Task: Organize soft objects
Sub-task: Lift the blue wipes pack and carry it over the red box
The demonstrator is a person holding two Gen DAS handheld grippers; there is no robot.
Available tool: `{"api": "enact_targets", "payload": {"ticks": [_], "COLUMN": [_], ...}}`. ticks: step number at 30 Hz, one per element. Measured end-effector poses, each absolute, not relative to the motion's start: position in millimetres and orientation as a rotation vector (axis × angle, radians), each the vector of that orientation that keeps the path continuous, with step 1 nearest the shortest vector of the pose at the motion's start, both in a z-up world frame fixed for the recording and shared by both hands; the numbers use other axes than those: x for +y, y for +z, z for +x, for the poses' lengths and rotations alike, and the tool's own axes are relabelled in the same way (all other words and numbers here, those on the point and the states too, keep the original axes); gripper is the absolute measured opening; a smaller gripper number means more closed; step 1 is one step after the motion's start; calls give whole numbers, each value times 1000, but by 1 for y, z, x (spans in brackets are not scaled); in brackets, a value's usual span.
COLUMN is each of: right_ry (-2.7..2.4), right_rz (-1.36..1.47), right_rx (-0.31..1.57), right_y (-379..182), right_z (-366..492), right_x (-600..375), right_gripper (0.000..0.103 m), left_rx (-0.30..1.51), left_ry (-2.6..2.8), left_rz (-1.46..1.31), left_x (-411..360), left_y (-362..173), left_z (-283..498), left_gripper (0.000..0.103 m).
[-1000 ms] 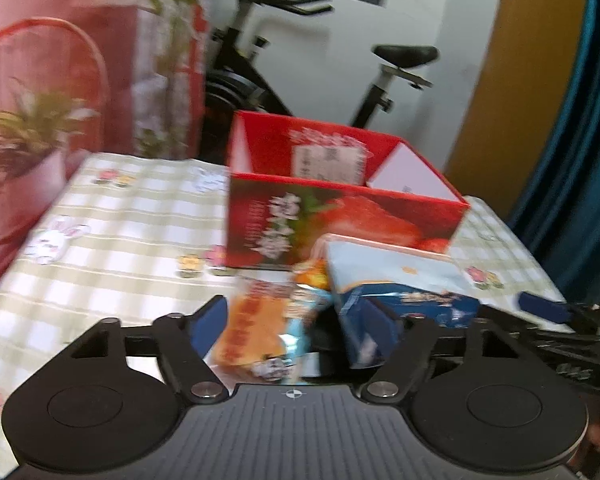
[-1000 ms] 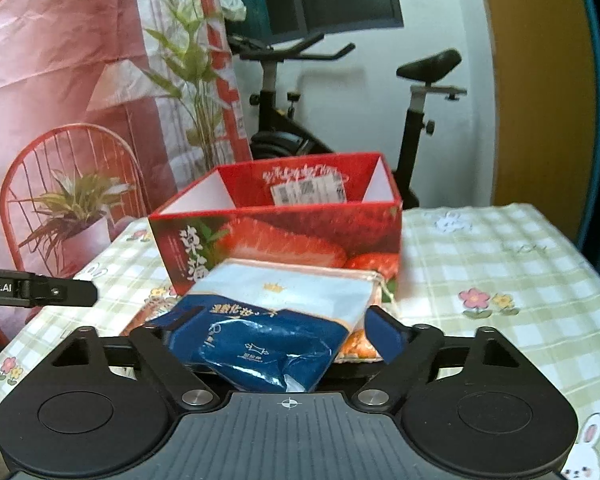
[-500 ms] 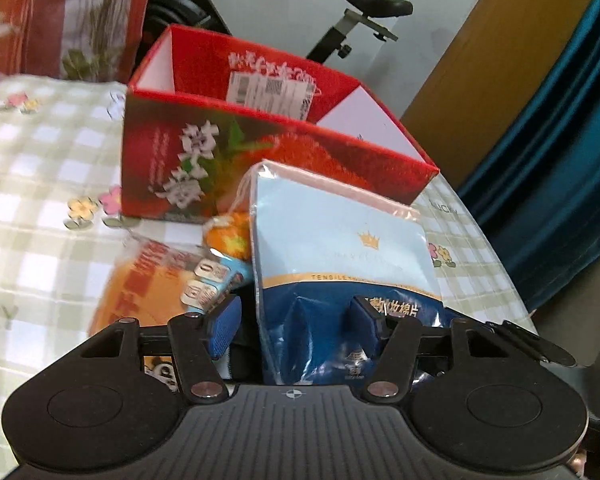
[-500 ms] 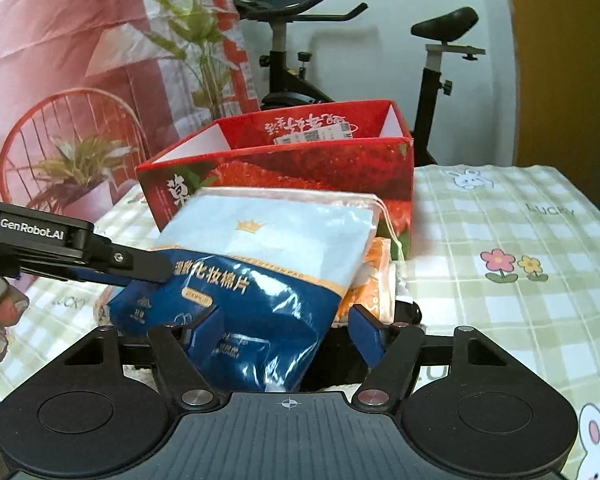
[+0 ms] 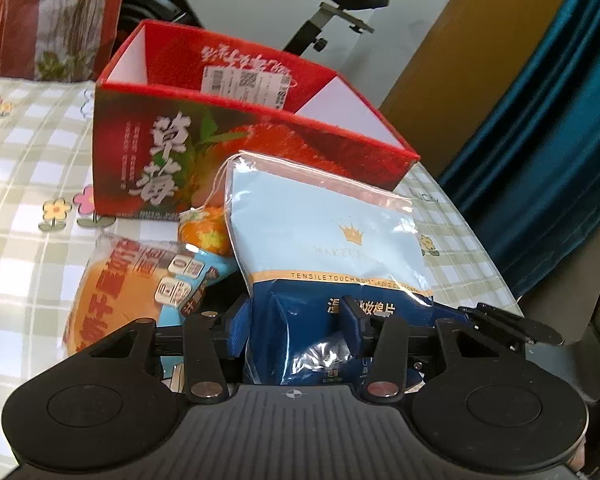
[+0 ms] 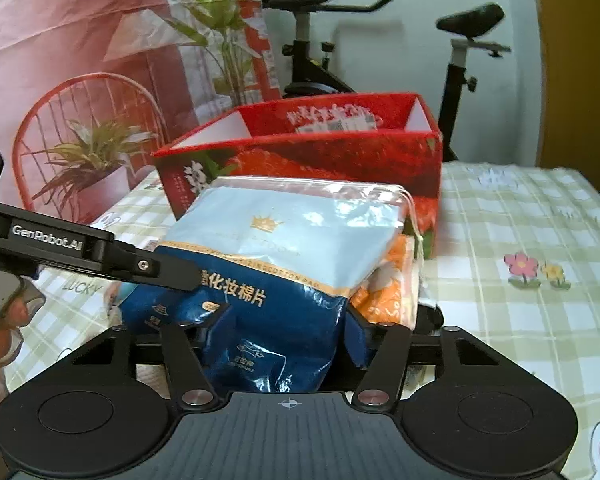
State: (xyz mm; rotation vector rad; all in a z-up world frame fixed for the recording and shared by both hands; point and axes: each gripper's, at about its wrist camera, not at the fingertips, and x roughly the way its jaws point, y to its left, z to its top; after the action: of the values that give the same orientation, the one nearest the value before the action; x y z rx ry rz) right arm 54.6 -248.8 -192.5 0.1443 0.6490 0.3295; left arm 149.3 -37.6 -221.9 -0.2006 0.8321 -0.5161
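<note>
Left wrist view: cotton-pad bag (image 5: 324,248) stands just in front of the red strawberry box (image 5: 236,152), on the table (image 5: 24,168).
Left tool (image 5: 296,322): jaws closing, bag's lower blue end between the pads, pads look to be touching it.
Right tool (image 6: 288,330): jaws closing on the same end from the other side, pads against the film.
Long axis: bag leans away from both tools, toward the box.
Neighbours: orange snack pack (image 5: 128,280) beside the bag, also in front of the box.
Nearer: neither; both at the bag.
</note>
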Motion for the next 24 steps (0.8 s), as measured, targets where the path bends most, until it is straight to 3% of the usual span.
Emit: {"api": "enact_targets", "payload": {"ticks": [12,24], "right_ry": [405,418], "right_rz": [23,-49], "right_rx": [499,426], "right_y": [-129,-87], "right_z": [67,169], "right_x": [-254,-269], "right_gripper": [52,51], "left_rx": [645,592], "left_ry": [-539,-505], "left_rz": [-153,-160], "left_x": [-39,-59], "left_y": [-153,-125], "left_z": [151,238], "left_gripper": [50,50]}}
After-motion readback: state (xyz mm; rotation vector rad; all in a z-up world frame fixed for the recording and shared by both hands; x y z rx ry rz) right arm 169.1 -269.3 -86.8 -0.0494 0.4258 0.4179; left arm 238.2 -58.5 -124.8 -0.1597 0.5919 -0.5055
